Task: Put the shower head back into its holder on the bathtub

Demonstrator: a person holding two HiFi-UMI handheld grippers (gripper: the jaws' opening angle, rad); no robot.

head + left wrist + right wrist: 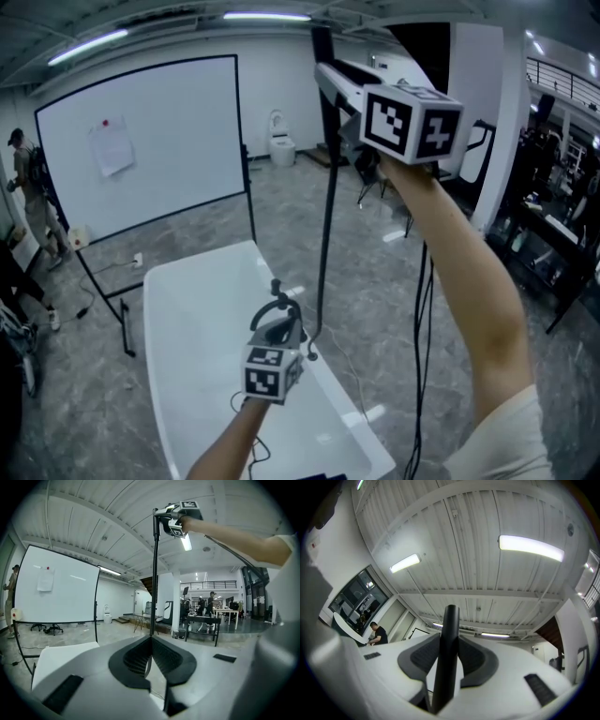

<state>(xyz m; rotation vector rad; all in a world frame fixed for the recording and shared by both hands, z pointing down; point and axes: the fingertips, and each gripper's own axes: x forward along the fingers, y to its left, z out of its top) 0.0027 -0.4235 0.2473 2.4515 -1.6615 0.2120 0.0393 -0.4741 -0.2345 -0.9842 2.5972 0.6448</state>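
Right tongs [448, 654] raised high overhead, clamped on the shower head [322, 42].
It is a slim, matte black, rod-like handle. Its thin black hose [326, 234] hangs straight down to the left tongs [151, 639], which are closed on it above the white bathtub [187, 309].

Glossy bathtub [197, 309], matt shower head [446, 653], ribbed hose [155, 573].

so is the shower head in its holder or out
Out. The right gripper holds the shower head high above the bathtub, its hose running down to the left gripper.
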